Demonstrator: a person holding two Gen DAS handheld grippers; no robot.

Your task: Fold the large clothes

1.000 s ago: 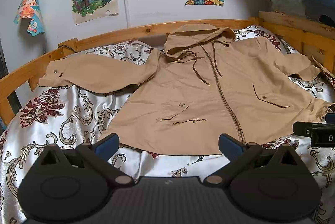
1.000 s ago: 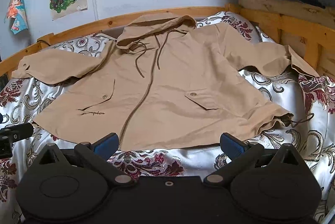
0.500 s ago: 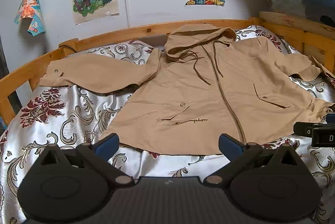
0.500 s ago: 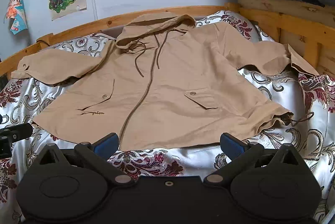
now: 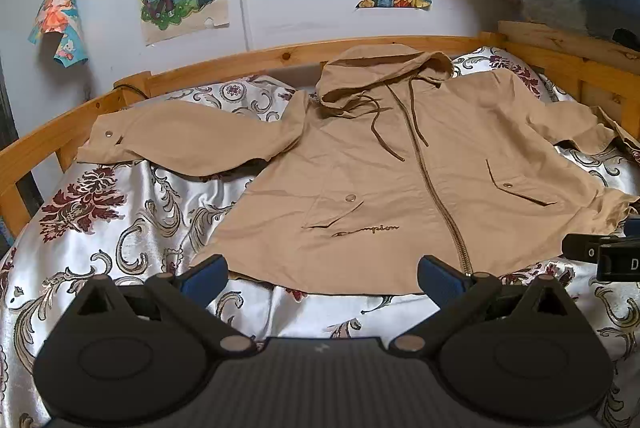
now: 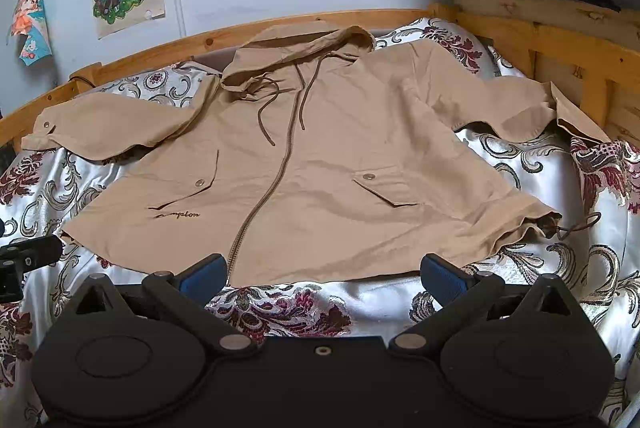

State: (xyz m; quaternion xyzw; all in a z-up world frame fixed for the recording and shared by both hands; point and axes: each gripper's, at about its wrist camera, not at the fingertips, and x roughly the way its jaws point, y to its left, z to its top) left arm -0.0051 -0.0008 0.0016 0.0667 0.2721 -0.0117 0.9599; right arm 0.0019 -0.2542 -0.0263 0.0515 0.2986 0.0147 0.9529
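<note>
A tan hooded jacket lies flat and zipped across the centre of a silky, floral-patterned bedspread. Its right sleeve end runs out of frame. The left gripper and right gripper hover spread wide and empty, just short of the hem, with bare bedspread beneath.

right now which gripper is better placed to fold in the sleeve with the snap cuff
Left. The left gripper sits nearer that sleeve of the tan hooded jacket; the right gripper faces the opposite hem corner.
</note>
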